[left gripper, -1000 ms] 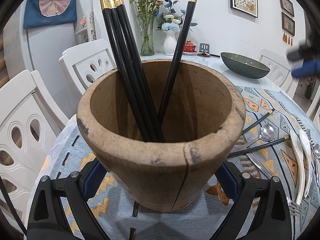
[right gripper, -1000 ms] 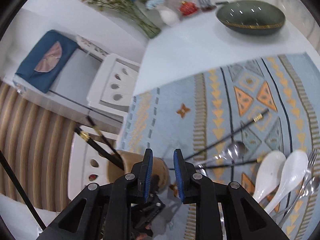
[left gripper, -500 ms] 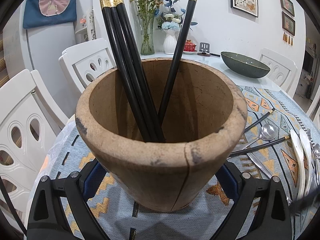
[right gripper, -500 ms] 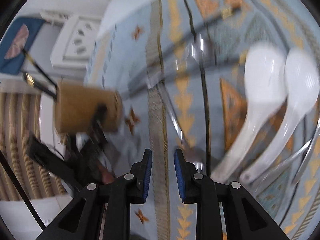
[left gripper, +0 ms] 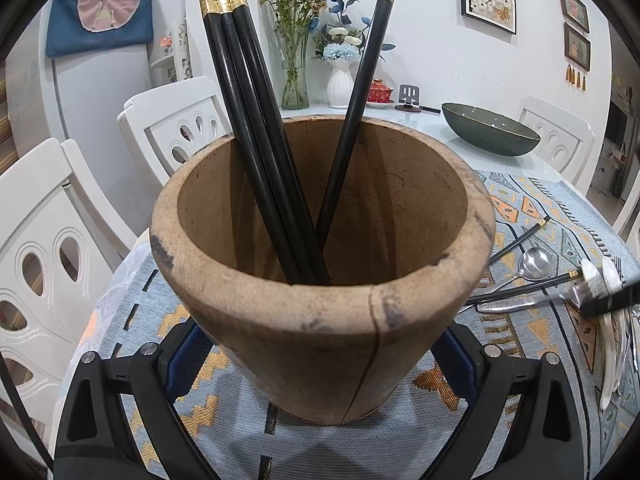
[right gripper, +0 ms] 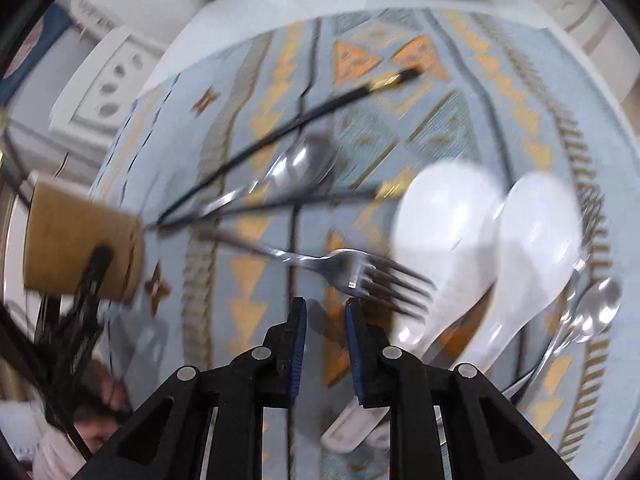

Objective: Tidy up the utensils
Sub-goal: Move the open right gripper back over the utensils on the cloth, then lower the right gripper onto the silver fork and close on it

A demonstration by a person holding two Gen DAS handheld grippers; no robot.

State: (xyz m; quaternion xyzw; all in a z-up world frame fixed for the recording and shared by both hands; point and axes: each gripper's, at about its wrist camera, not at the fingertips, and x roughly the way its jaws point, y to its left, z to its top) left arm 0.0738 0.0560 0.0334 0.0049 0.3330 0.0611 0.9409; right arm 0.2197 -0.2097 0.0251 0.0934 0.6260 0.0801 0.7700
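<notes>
My left gripper (left gripper: 320, 360) is shut on a wooden utensil cup (left gripper: 324, 280), one finger on each side of its base. Several black chopsticks (left gripper: 256, 128) stand in the cup. The cup also shows in the right wrist view (right gripper: 80, 240) at the left. My right gripper (right gripper: 325, 312) hovers empty, jaws slightly apart, just above a steel fork (right gripper: 352, 268) on the patterned cloth. Beside it lie two black chopsticks (right gripper: 288, 128), a steel spoon (right gripper: 296, 164) and two white ceramic spoons (right gripper: 440, 232). The right gripper shows at the right edge of the left wrist view (left gripper: 612, 300).
More steel cutlery (right gripper: 592, 312) lies at the right of the cloth. A dark green bowl (left gripper: 490, 134), flower vases (left gripper: 340, 80) and a red pot stand on the table's far side. White chairs (left gripper: 40, 248) surround the table.
My right gripper has swung down from high above the table to just over the fork, with motion blur. The left gripper and cup have not moved.
</notes>
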